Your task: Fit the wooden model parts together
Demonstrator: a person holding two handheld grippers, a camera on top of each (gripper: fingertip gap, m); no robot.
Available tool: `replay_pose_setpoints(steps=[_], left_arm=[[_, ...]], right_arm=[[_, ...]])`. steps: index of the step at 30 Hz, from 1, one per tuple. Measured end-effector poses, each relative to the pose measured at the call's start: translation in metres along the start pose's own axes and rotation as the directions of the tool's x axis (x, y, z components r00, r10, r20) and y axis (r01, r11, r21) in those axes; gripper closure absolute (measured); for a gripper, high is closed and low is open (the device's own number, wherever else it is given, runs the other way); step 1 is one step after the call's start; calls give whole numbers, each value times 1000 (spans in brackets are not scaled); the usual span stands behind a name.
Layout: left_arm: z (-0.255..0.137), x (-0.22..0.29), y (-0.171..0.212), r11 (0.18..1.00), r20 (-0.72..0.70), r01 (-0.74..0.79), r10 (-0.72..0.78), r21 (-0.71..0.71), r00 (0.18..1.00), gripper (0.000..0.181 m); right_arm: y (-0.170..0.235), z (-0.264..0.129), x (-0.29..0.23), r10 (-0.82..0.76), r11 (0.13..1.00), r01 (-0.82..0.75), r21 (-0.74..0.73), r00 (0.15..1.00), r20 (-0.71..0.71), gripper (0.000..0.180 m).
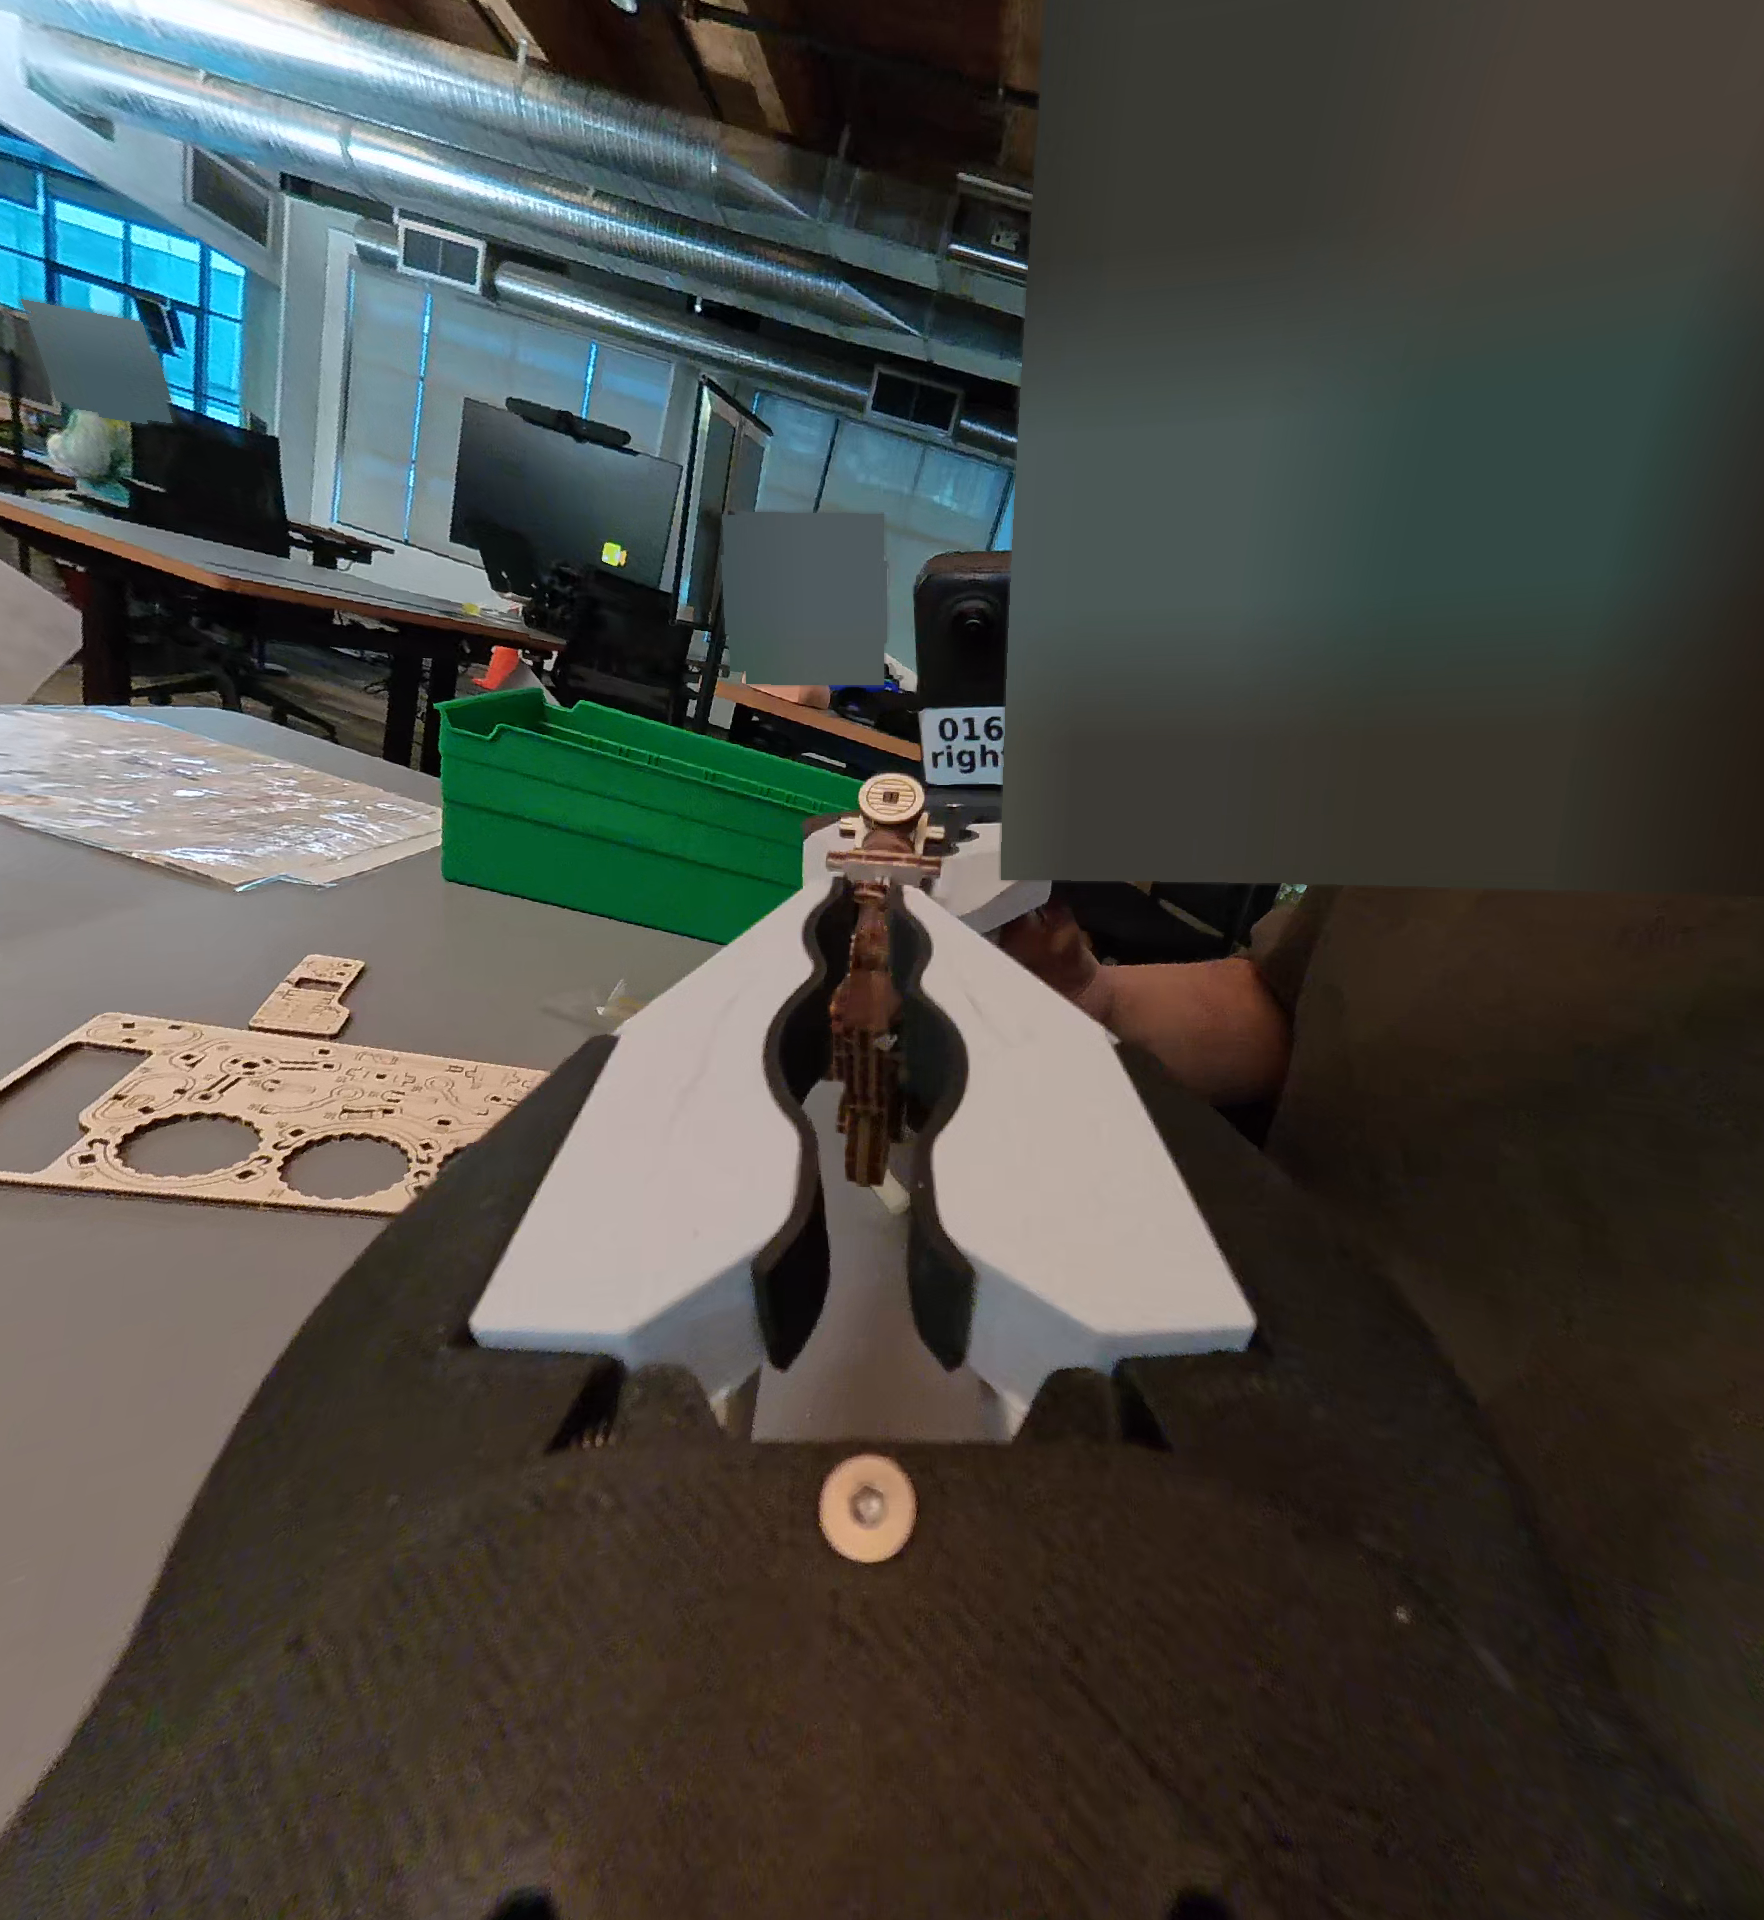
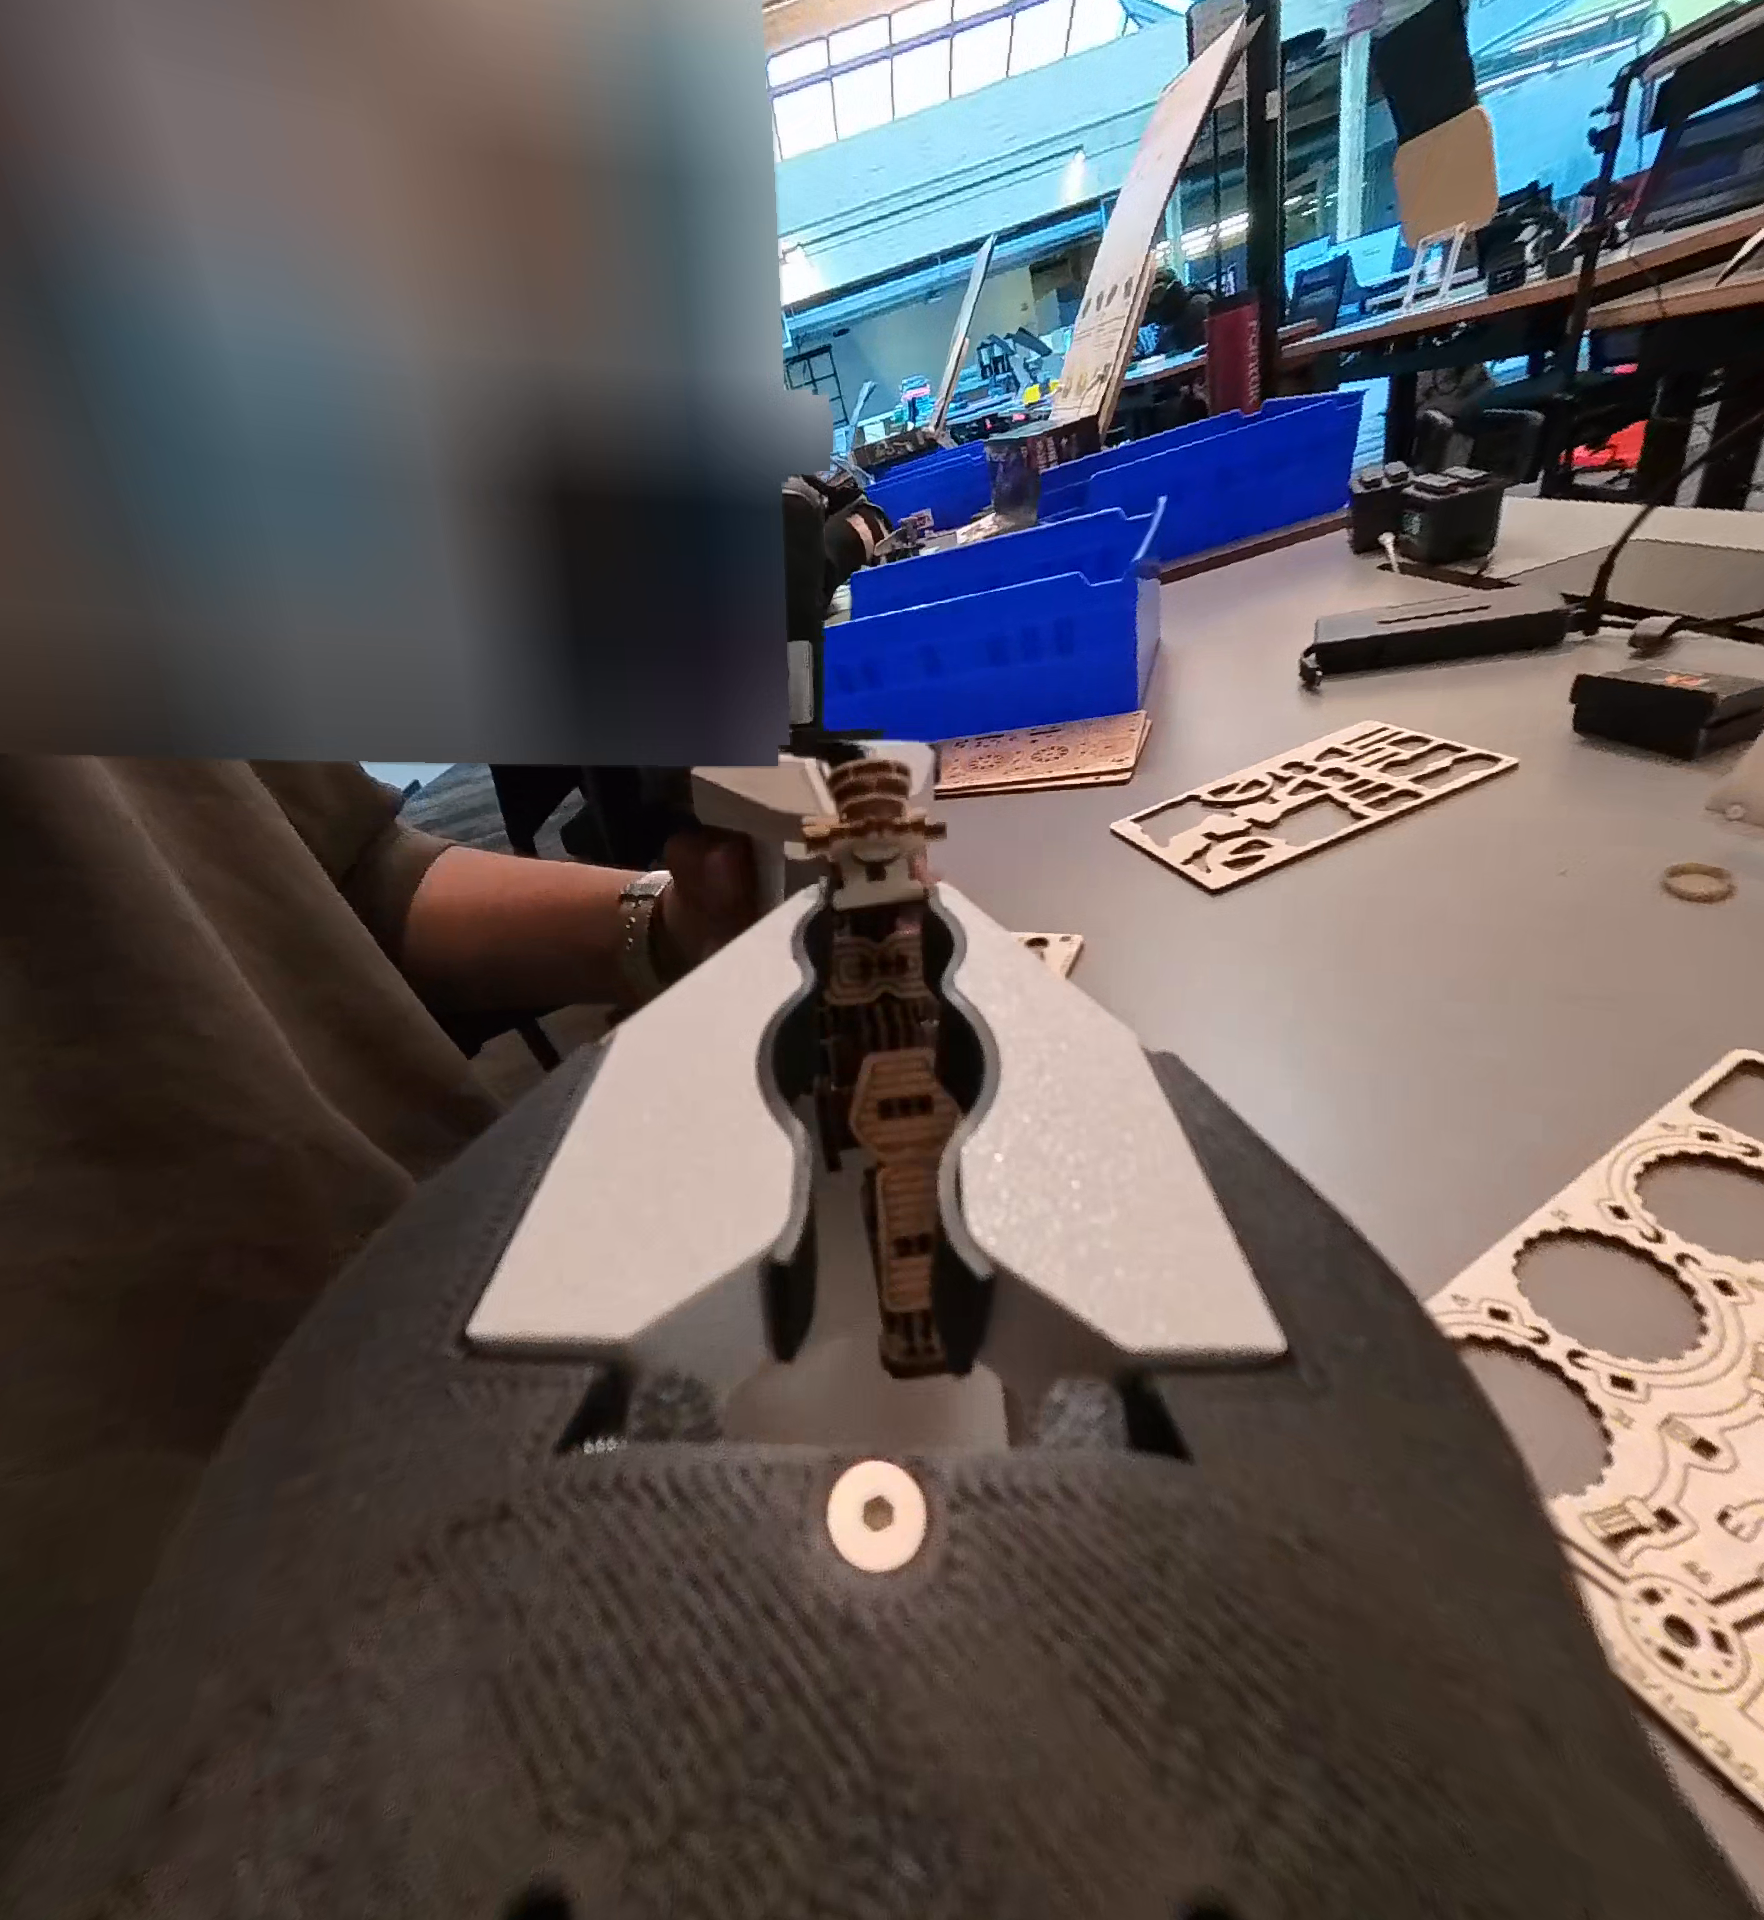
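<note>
Left tool (image 1: 873, 883) clamped on wooden model (image 1: 865, 1039); right tool (image 2: 873, 883) clamped on wooden part (image 2: 899, 1174), tips meeting. Grey counter (image 1: 130, 1403) below; cut sheet (image 1: 234, 1112) left of left tool; green bin (image 1: 608, 821) beyond. Open office, ceiling ducts.

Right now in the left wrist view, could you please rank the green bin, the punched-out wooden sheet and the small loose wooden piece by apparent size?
1. Green bin
2. Punched-out wooden sheet, though it lies nearer the camera, so these two are uncertain.
3. Small loose wooden piece, clearly smallest.
</note>
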State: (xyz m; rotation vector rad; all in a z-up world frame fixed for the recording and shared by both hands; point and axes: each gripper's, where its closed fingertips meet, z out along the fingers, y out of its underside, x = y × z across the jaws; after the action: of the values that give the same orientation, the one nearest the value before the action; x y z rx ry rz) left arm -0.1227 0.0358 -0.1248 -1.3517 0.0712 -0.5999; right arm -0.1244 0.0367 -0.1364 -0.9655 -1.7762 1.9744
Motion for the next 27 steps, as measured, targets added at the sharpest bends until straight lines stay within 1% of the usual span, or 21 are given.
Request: replay_pose_setpoints(steps=[7,27], left_arm=[[2,3,8,998,-11,-20,19,-51,1000,178],[2,8,15,995,-52,-6,1,-102,999,178]], right_arm=[[5,1,-1,-58,998,58,-35,998,-12,166],[11,-1,-6,-54,996,56,-66,998,39,165]])
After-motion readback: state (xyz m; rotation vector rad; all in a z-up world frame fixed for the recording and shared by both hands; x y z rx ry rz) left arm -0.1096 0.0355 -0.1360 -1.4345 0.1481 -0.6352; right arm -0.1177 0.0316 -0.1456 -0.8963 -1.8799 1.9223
